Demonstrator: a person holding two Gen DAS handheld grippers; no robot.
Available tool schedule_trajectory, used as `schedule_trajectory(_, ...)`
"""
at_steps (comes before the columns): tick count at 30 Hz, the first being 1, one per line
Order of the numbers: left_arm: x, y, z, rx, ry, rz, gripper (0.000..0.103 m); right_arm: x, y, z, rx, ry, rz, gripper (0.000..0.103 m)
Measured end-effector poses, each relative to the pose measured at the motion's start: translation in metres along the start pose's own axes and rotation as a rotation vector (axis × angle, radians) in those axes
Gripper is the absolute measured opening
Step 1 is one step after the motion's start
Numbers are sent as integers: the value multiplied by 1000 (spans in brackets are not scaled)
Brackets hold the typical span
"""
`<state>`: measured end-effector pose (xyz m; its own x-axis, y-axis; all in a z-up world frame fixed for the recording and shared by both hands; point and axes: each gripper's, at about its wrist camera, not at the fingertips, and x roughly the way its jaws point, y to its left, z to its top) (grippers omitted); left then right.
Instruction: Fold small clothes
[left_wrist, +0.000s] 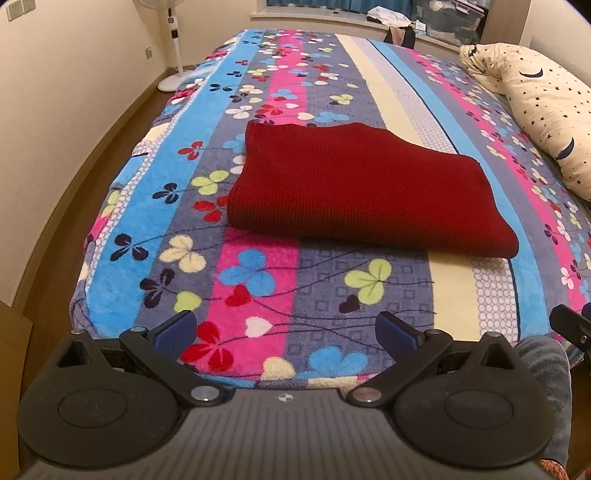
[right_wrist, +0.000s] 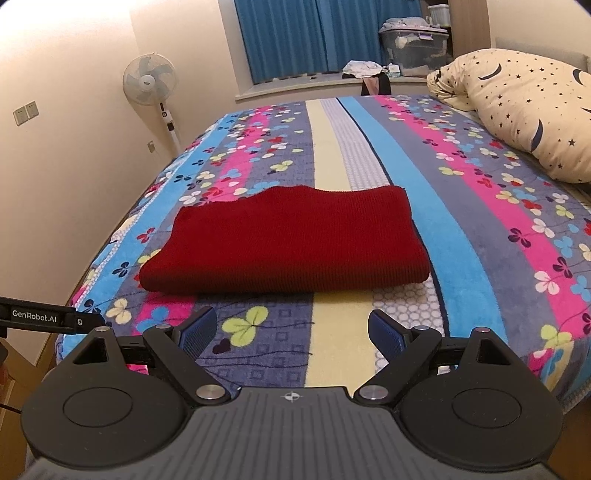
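A dark red knit garment (left_wrist: 354, 188) lies folded into a thick rectangle on the flowered bed blanket (left_wrist: 258, 280). It also shows in the right wrist view (right_wrist: 288, 243). My left gripper (left_wrist: 286, 332) is open and empty, held above the near edge of the bed, short of the garment. My right gripper (right_wrist: 291, 332) is open and empty too, just in front of the garment's near fold. Part of the right gripper shows at the right edge of the left wrist view (left_wrist: 570, 325). Part of the left gripper shows at the left edge of the right wrist view (right_wrist: 40, 317).
A cream pillow with stars and moons (right_wrist: 517, 110) lies at the bed's right side. A standing fan (right_wrist: 151, 81) is by the left wall. A windowsill with clothes and a storage box (right_wrist: 413, 48) is behind the bed. Wooden floor (left_wrist: 74, 206) runs along the left.
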<state>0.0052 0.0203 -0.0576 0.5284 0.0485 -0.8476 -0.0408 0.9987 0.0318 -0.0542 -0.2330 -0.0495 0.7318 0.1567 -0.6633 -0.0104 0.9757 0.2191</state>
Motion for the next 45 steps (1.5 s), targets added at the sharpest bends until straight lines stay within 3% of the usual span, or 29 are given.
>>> schedule_trajectory(13, 37, 14, 14, -42, 36, 13, 103, 25, -4, 6, 26, 56, -20, 90)
schedule_trajectory(21, 105, 71, 45, -86, 7, 19, 103, 57, -19, 13, 65, 110, -69, 90)
schedule_trajectory(26, 156, 95, 79, -218, 43, -20, 103, 80, -31, 20, 94, 137, -109, 90)
schedule_trajectory(28, 172, 97, 96, -237, 31, 21, 103, 90, -35, 24, 102, 144, -127, 90)
schedule_trajectory(33, 224, 82, 124, -153, 81, 170, 103, 111, -39, 30, 117, 167, -140, 90)
schedule_trajectory(36, 243, 87, 109, -143, 104, 283, 103, 123, -40, 33, 107, 172, -139, 90)
schedule_trajectory(38, 244, 98, 92, -187, 109, 251, 103, 134, -43, 34, 117, 177, -137, 90)
schedule_trajectory(41, 236, 101, 88, -172, 95, 236, 103, 153, -59, 34, 187, 191, -113, 90)
schedule_trajectory(45, 218, 94, 100, -150, 90, 233, 103, 177, -106, 30, 473, 168, -83, 90)
